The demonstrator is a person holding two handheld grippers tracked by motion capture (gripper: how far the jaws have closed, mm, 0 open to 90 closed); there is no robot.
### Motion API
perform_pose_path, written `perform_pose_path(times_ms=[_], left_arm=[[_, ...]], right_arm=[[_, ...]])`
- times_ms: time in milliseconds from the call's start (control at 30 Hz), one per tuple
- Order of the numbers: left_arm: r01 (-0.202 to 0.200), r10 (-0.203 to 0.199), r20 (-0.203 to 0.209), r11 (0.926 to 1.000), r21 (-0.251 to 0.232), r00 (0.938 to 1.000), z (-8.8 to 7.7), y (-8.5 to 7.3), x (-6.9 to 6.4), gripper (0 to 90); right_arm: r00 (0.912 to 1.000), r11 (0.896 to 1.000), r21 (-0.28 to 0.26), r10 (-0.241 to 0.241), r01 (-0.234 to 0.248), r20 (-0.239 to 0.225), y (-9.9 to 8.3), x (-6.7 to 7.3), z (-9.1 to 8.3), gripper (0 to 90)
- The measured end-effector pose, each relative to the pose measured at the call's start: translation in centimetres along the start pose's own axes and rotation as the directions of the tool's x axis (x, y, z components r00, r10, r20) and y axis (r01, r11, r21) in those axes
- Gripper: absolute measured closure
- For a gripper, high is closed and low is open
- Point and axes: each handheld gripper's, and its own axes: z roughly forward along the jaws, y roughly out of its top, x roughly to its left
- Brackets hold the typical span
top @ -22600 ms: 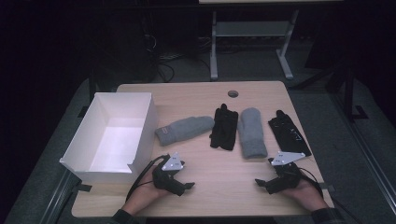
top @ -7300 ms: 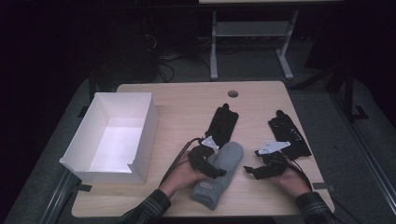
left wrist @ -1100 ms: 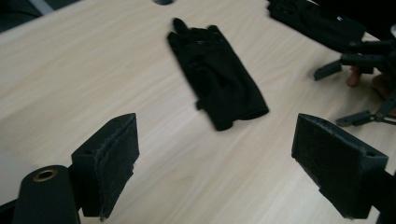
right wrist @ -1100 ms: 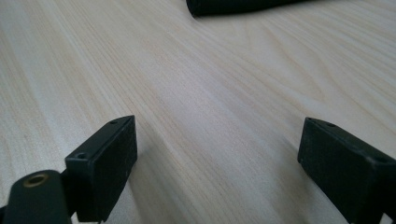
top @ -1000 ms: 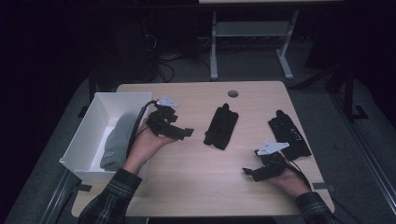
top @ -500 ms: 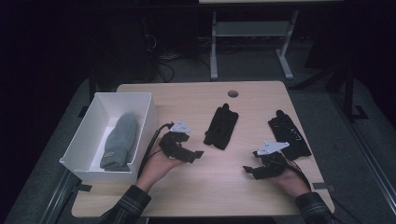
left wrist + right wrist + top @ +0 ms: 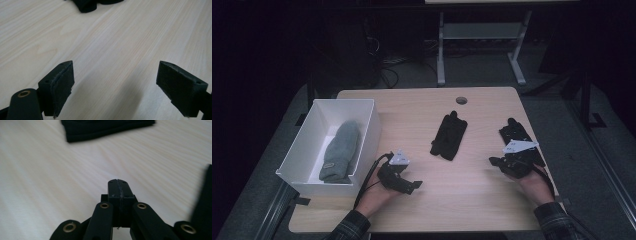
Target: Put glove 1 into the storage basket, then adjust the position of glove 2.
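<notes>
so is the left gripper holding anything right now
No, the left gripper has its jaws wide apart with only bare table between them.

In the left gripper view the black glove [image 7: 93, 3] is cut off by the top edge. In the right gripper view, another black glove [image 7: 205, 195] runs off the right edge, blurred. The right gripper [image 7: 493, 161] partly hides the glove beneath it.

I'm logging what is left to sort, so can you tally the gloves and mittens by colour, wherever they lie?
Grey mitten, lying in the white box: 1
Black gloves, one mid-table and one at the right edge, both on the table: 2
Total: 3
</notes>
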Motion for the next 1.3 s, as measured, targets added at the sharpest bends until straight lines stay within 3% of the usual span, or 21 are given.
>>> perform_pose_path(times_ms=[33,200,400,533,667,1033,1300], left_arm=[[0.009,-0.009,-0.005,0.9999,-0.008,0.9999,0.1,-0.2,-0.1,14.3],[-0.049,0.050,-0.040,0.9985,0.023,0.9979,0.6,-1.1,-0.1,14.0],[-0.062,0.061,-0.043,0.9974,-0.036,0.9972,0.6,-1.9,-0.2,12.8],[-0.061,0.060,-0.042,0.9974,-0.038,0.9973,0.5,-2.0,-0.3,12.9],[-0.062,0.060,-0.042,0.9974,-0.038,0.9973,0.5,-2.0,-0.3,13.0],[-0.062,0.061,-0.042,0.9974,-0.038,0.9973,0.5,-2.0,-0.3,13.0],[-0.063,0.062,-0.043,0.9973,-0.037,0.9972,0.5,-2.0,-0.3,12.9]], right_arm=[[0.9998,1.000,0.005,-0.003,0.003,0.018,0.0,-0.5,-0.1,90.0],[0.9934,0.999,0.002,0.046,-0.047,0.105,-0.5,-3.7,-0.8,90.0],[0.9707,0.990,-0.001,0.136,-0.139,0.198,-2.1,-7.2,-2.0,90.0],[0.9613,0.984,0.009,0.173,-0.179,0.215,-2.9,-8.2,-2.1,90.0],[0.9630,0.982,0.052,0.166,-0.180,0.212,-3.2,-8.2,-1.4,90.0],[0.9754,0.984,0.074,0.145,-0.159,0.166,-3.0,-7.4,-0.9,90.0],[0.9895,0.989,0.104,0.097,-0.108,0.107,-2.6,-6.1,-0.7,90.0]])
